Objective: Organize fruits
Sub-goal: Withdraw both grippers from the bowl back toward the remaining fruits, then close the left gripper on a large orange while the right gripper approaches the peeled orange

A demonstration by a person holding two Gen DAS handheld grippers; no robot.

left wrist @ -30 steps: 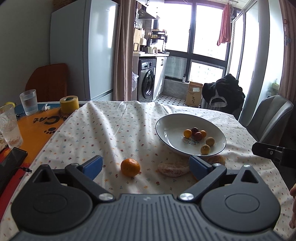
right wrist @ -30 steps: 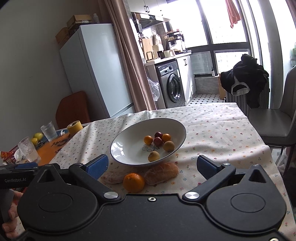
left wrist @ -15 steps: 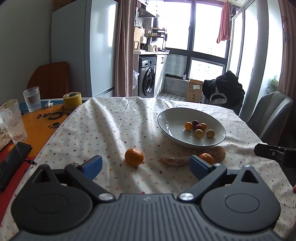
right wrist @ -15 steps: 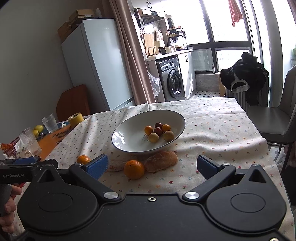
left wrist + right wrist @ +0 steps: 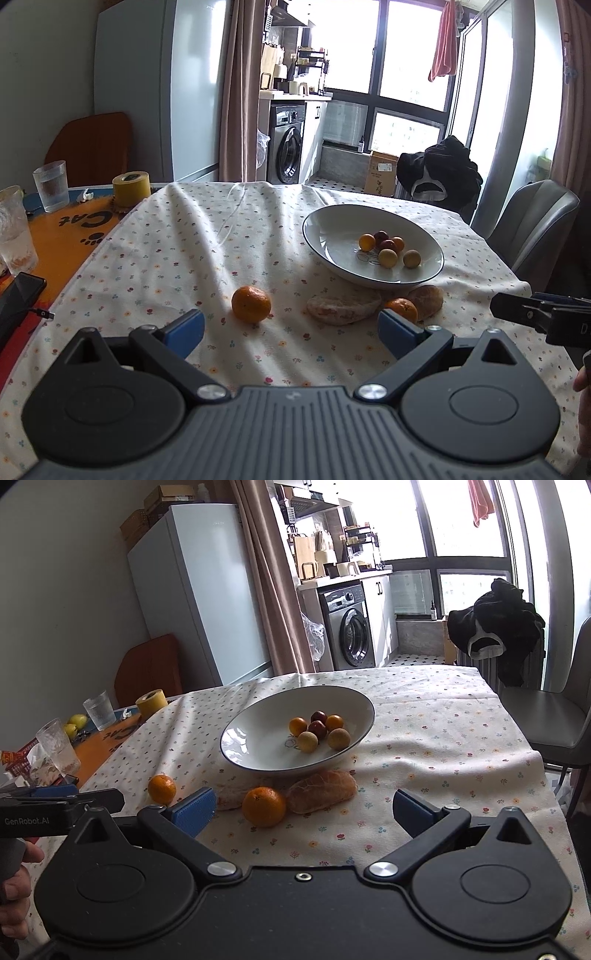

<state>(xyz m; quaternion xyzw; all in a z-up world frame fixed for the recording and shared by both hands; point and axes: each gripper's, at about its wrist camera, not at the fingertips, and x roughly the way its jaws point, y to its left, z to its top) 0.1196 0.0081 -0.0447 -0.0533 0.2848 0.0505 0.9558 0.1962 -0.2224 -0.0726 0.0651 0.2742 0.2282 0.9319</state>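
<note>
A white bowl [image 5: 332, 236] [image 5: 258, 738] on the flowered tablecloth holds several small round fruits [image 5: 388, 257] [image 5: 317, 728]. In front of it lie two bread rolls [image 5: 341, 306] [image 5: 321, 790] and two tangerines. One tangerine [image 5: 251, 303] [image 5: 161, 788] sits apart to the left; the other [image 5: 402, 309] [image 5: 264, 806] rests against the rolls. My left gripper [image 5: 291, 330] is open and empty, just short of the left tangerine. My right gripper [image 5: 304, 810] is open and empty, with the other tangerine just beyond its left finger.
At the left, on an orange table mat [image 5: 62, 240], stand two glasses [image 5: 51, 184] [image 5: 59, 749], a yellow tape roll [image 5: 131, 188] and a phone [image 5: 18, 295]. A grey chair [image 5: 535, 225] [image 5: 557, 723] stands at the table's right side. A fridge [image 5: 199, 590] is behind.
Both grippers have drawn back and risen a little from the fruit, so more of the table shows. Both stay open. Nothing on the table has moved.
</note>
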